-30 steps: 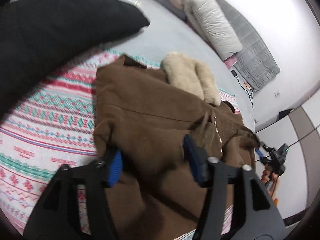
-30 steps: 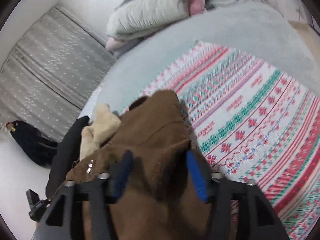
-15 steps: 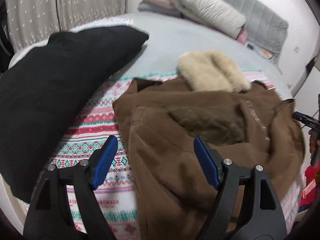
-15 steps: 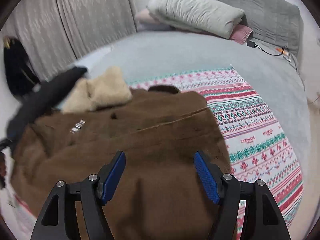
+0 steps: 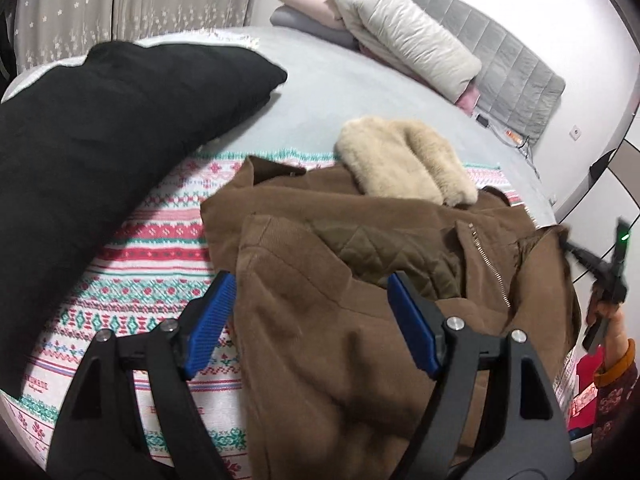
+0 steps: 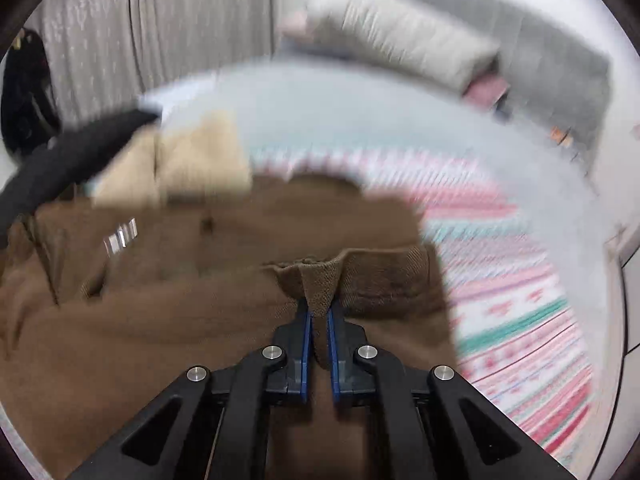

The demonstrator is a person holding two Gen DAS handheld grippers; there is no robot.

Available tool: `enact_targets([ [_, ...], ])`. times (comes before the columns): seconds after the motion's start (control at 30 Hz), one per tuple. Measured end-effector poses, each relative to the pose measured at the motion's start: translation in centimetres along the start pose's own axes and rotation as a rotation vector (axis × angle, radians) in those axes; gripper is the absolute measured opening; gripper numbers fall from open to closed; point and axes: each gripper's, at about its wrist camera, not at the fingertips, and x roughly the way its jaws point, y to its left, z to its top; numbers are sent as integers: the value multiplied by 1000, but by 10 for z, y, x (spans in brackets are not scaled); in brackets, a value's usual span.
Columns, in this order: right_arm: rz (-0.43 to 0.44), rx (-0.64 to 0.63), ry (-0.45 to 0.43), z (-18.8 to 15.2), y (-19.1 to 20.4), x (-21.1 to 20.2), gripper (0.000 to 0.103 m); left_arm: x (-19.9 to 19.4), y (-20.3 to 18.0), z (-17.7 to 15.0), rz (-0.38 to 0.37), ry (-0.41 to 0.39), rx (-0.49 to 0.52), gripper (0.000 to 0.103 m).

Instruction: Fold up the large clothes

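Claw on my left (image 5: 310, 322) stands wide, its blue pads (image 5: 210, 326) spread well apart and holding nothing; the brown coat (image 5: 320, 320) lies beneath and between them, its left edge just beside the left pad. That coat rests rumpled on a patterned blanket (image 5: 132, 264) spread over the grey bed (image 5: 340, 92), with its quilted lining (image 5: 380, 248) turned out near the zip (image 5: 490, 258). A black garment (image 5: 100, 140) lies to the left of the coat, overlapping the blanket. The cream fur collar (image 5: 404, 160) sits at the far end of the coat. Folded bedding (image 5: 404, 40) is stacked at the head of the bed. At the right edge of the left view my right claw (image 5: 576, 250) touches the coat's far side. In the right view, which is blurred, my right claw (image 6: 318, 332) is narrow, clamped on a pinch of the coat's ribbed cuff (image 6: 320, 284), which stands up between the pads.
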Motion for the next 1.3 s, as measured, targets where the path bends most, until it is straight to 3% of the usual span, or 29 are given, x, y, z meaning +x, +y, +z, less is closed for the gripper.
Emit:
enact_targets([
  [0.07,1,105,-124,8,-21,-32,6,-4,0,2,1,-17,9,79],
  [0.13,-22,192,-185,13,-42,-46,6,-3,1,3,15,-14,10,79],
  [0.23,-76,211,-120,14,-59,-24,9,7,5,3,31,25,-13,79],
  [0.27,-88,170,-54,11,-57,-7,10,12,5,3,37,40,-15,79],
  [0.33,-100,117,23,2,-54,12,20,20,4,2,54,72,2,76],
  [0.37,-91,118,27,-3,-54,14,22,24,2,3,61,85,17,72],
  [0.4,-73,134,16,-4,-57,13,35,29,1,3,70,100,35,67],
  [0.43,-38,175,-6,-8,-62,8,58,34,-1,5,85,117,52,63],
  [0.5,33,276,-56,-13,-78,-3,77,42,-3,9,104,139,67,46],
  [0.53,75,346,-93,-16,-93,-9,77,43,-3,9,110,146,67,43],
  [0.57,95,385,-99,-17,-99,-11,77,45,-4,11,116,152,68,33],
  [0.6,103,417,-91,-16,-106,-11,77,44,-7,11,113,148,73,20],
  [0.67,122,459,-29,-16,-118,1,77,38,-12,12,119,120,80,13],
  [0.73,194,459,71,-19,-118,22,72,25,-20,13,172,58,64,10],
  [0.77,217,450,109,-20,-114,31,56,19,-22,15,189,34,52,10],
  [0.8,228,420,123,-21,-107,34,5,8,-26,18,201,-10,38,10],
  [0.9,166,319,30,-14,-87,18,6,-23,-30,35,196,-109,-6,9],
  [1.03,80,315,-90,24,-84,-11,6,-47,-35,74,195,-223,-42,9],
  [1.17,1,282,-159,77,-76,-12,6,-35,-42,112,285,-302,-24,9],
  [1.3,-71,285,-192,121,-71,16,6,0,-32,144,356,-362,-74,9],
])
